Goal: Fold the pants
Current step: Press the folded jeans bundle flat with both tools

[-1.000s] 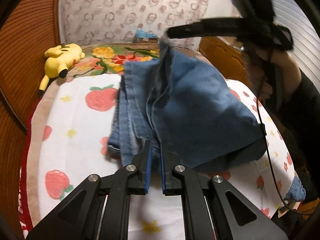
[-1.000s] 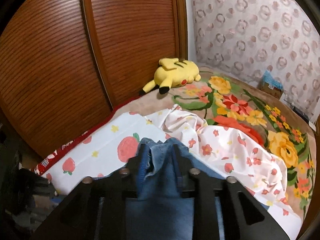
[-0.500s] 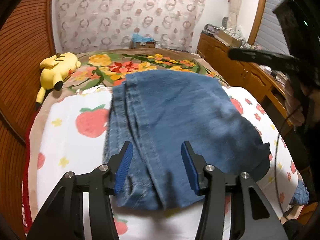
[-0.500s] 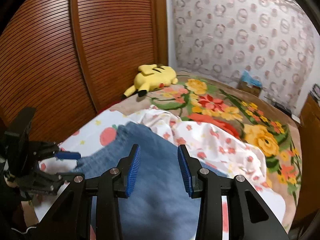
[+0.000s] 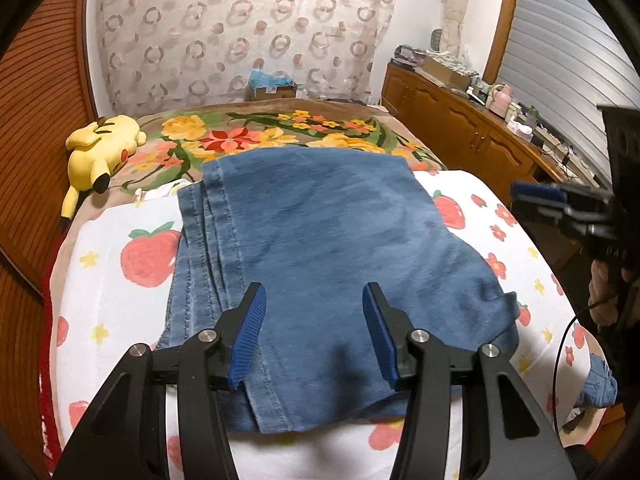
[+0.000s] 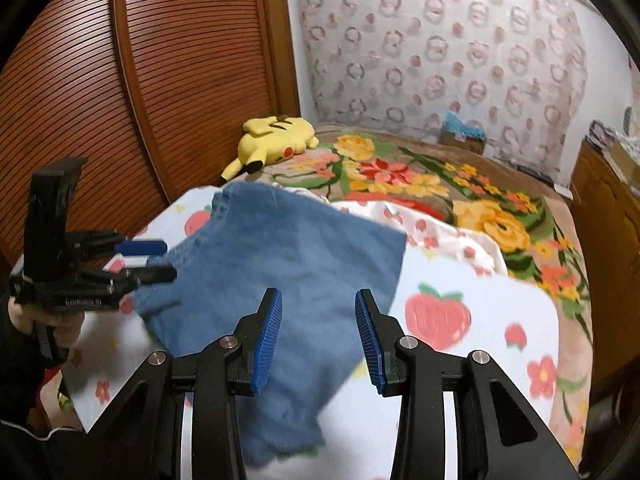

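The blue jeans point(image 5: 328, 232) lie folded flat on the strawberry-print sheet point(image 5: 120, 288), with a seamed edge along their left side. My left gripper point(image 5: 313, 300) hovers open over the near edge of the jeans, nothing between its blue pads. In the right wrist view the jeans point(image 6: 280, 256) look blurred. My right gripper point(image 6: 318, 300) hangs open above them and holds nothing. Each gripper shows in the other's view: the right gripper point(image 5: 536, 194) beyond the jeans' right side, the left gripper point(image 6: 148, 260) at their left corner.
A yellow plush toy point(image 5: 100, 148) lies on the floral blanket point(image 5: 280, 136) at the head of the bed. A slatted wooden door point(image 6: 160, 80) runs along one side and a wooden cabinet point(image 5: 460, 120) along the other. A black cable point(image 5: 560, 340) hangs by the right hand.
Both grippers let go of the jeans and opened. The raised denim dropped flat onto the sheet, and both grippers drew back from it, the right one farther.
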Tool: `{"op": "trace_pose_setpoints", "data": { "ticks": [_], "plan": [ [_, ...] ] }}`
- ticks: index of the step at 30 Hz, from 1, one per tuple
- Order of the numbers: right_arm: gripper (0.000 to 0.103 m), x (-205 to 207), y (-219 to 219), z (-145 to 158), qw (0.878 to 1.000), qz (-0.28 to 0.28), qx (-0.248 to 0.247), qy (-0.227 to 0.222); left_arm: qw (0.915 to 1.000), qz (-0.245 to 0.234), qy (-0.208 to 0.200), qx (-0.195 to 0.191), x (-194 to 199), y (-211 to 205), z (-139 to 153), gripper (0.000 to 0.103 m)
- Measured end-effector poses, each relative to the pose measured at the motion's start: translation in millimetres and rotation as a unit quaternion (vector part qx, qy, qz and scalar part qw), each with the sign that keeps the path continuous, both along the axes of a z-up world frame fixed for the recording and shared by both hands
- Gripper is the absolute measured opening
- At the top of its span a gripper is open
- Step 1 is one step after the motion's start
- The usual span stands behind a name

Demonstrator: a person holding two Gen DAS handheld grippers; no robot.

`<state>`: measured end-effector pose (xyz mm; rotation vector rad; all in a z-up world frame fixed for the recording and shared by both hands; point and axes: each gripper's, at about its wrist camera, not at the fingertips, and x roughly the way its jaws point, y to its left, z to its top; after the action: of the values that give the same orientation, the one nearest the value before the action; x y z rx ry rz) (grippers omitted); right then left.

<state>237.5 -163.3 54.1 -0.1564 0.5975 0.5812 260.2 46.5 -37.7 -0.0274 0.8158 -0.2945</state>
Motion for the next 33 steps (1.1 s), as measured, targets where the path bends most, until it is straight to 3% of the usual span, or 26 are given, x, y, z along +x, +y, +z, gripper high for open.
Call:
{"op": "trace_pose_setpoints", "data": {
  "ticks": [16, 23, 30, 32, 33],
  "plan": [
    [0.04, -17, -16, -20, 0.998, -0.026, -0.006, 0.049, 0.9998, -0.018, 0.009, 0.009, -15, -16, -8, 0.051],
    [0.04, -14, -7, -34, 0.997, -0.004, -0.033, 0.066, 0.9993, -0.021, 0.025, 0.017, -19, -20, -21, 0.051],
    [0.04, -4, -5, -31, 0.997, 0.007, -0.026, 0.071, 0.9988, -0.018, 0.04, 0.02, -20, -20, -34, 0.051],
    [0.035, -4, -5, -33, 0.997, 0.015, -0.023, 0.073, 0.9988, -0.018, 0.041, 0.021, -21, -20, -36, 0.051],
    [0.023, -6, -8, -39, 0.996, 0.026, -0.014, 0.08, 0.9987, -0.018, 0.041, 0.021, -21, -21, -37, 0.051]
  ]
}}
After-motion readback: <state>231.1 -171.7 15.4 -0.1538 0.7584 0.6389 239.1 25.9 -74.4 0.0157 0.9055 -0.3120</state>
